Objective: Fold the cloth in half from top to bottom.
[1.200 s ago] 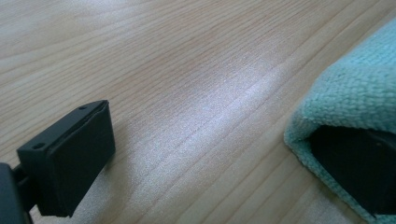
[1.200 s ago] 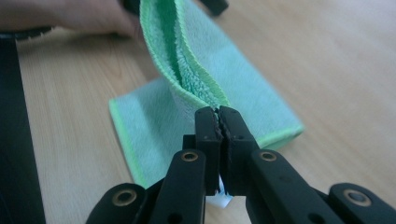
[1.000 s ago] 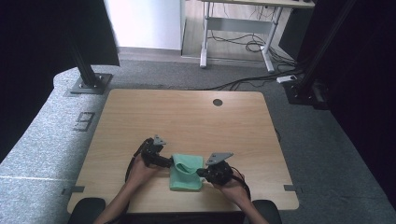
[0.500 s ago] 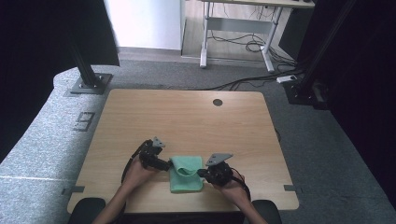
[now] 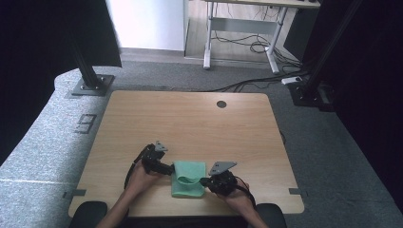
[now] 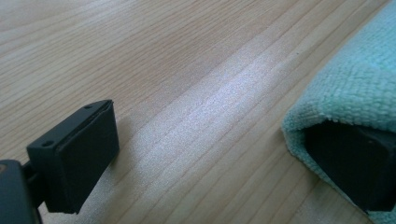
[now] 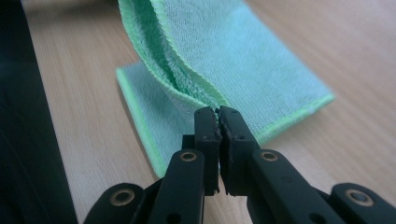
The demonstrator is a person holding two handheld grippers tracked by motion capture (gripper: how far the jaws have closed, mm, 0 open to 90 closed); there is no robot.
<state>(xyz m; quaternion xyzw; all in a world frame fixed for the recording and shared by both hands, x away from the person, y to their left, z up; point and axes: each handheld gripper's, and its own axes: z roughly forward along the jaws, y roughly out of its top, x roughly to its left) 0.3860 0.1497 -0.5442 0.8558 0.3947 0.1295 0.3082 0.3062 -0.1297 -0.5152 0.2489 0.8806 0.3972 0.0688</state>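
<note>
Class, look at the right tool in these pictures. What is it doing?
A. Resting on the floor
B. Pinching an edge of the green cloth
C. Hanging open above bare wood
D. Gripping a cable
B: the right tool has its jaws closed on a raised edge of the green cloth.

My high view sits above the near edge and looks forward and down over the whole wooden table [image 5: 199, 118], floor beyond it too. The left gripper view skims super close across the tabletop, catching a green cloth [image 6: 359, 93] at its right. The right gripper view is just as tight, facing that cloth. All three share it.
</note>
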